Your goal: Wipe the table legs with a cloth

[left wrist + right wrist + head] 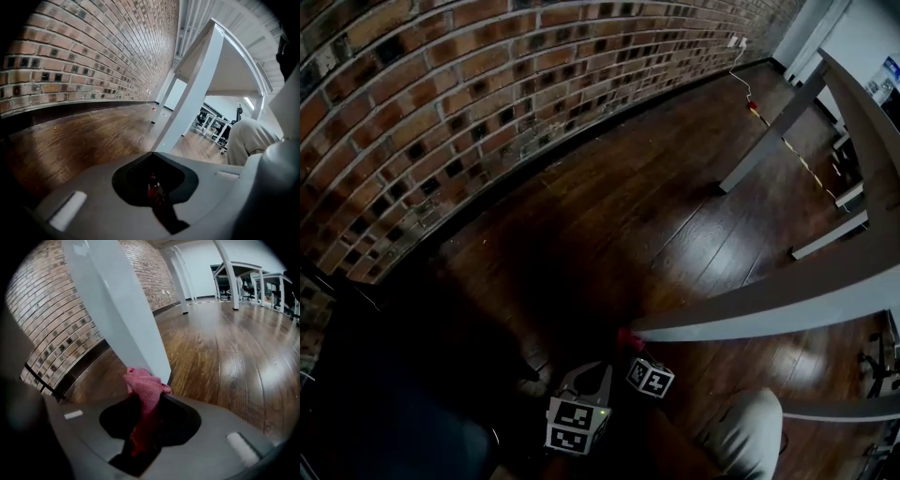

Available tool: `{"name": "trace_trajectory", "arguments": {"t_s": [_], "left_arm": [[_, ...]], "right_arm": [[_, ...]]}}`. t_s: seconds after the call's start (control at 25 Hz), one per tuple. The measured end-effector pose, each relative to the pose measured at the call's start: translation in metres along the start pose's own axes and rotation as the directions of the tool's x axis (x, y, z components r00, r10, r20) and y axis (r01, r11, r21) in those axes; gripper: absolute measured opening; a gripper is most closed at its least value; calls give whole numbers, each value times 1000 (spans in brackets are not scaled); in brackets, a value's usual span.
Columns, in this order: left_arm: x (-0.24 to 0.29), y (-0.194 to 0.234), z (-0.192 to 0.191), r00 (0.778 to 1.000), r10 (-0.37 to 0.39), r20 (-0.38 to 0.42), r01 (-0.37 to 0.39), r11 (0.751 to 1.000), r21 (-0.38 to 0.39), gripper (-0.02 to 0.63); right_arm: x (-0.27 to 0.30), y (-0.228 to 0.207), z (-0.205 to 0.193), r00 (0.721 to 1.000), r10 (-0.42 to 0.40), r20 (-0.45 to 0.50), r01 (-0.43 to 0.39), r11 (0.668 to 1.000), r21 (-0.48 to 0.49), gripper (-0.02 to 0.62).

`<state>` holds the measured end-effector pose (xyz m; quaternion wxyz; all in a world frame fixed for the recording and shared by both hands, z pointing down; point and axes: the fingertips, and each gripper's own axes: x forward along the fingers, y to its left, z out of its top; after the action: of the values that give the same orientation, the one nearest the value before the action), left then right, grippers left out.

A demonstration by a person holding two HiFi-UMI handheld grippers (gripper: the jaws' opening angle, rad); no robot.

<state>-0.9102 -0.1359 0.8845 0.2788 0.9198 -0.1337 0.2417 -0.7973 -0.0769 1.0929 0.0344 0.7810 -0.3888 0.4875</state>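
A pink cloth (146, 387) is bunched in my right gripper (161, 393), which is shut on it and presses it against the foot of a pale grey table leg (122, 310). In the head view the cloth (626, 337) touches the bottom end of that near leg (769, 305), with the right gripper (634, 354) just behind it. My left gripper (589, 377) hovers beside it, low over the floor. In its own view the left gripper (151, 153) is shut, a small reddish bit shows in its dark recess, and the leg (192, 93) rises just ahead.
A brick wall (441, 112) curves along the left. Dark wooden floor (609, 216) spreads between wall and table. A second table leg (773, 131) stands farther off, near a white cable (741, 80). The person's knee (745, 427) is at the bottom right.
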Motion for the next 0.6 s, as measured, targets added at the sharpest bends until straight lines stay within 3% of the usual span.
{"name": "trace_trajectory", "arguments": {"t_s": [0.12, 0.24, 0.28, 0.36, 0.44, 0.52, 0.6], "left_arm": [[1, 0, 5, 1000, -3, 3, 3, 1000, 16, -5], [0, 1, 20, 1000, 17, 16, -18, 999, 45, -5], [-1, 3, 25, 999, 27, 20, -28, 998, 58, -5], [-5, 7, 36, 998, 46, 39, -49, 996, 74, -5], [-11, 10, 43, 997, 59, 57, -63, 995, 75, -5], [-16, 11, 45, 995, 71, 64, -76, 994, 78, -5], [-19, 9, 46, 995, 79, 68, -86, 992, 96, -5]], "right_arm": [[-4, 5, 0, 1000, -11, -8, 11, 998, 55, 100], [-13, 16, 7, 999, -13, 32, 5, 970, 243, 100], [-15, 18, 8, 998, -23, 54, 3, 940, 340, 98], [-14, 21, 9, 992, -77, 99, 13, 848, 529, 98], [-8, 21, 9, 980, -151, 129, 32, 761, 648, 98], [-5, 24, 11, 972, -190, 140, 36, 705, 708, 97], [-10, 27, 17, 971, -189, 150, 21, 686, 728, 97]]}}
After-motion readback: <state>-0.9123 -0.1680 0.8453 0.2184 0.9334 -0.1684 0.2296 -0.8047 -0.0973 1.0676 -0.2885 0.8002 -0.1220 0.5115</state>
